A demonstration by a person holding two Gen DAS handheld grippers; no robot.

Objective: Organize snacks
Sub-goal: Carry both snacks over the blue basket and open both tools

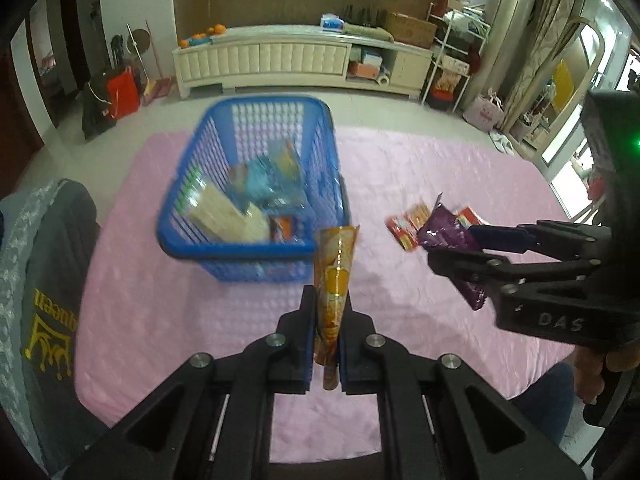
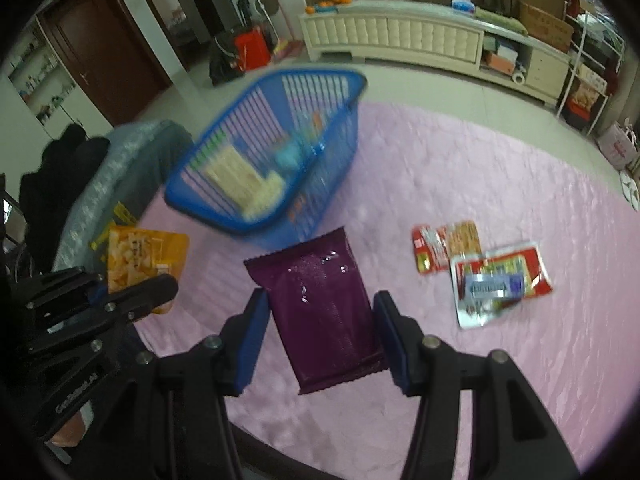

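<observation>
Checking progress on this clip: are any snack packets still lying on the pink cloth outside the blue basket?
Yes, the red packets lie on the pink cloth, to the right of the blue basket.

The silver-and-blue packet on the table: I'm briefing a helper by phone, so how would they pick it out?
On the pink tablecloth, look right of the blue plastic basket at the loose red snack packets. It lies on the biggest red pouch: the small silver-and-blue packet, the only one not red.

Pink-covered table (image 2: 460,168): blue basket (image 2: 208,204), red packets (image 2: 480,264).
</observation>
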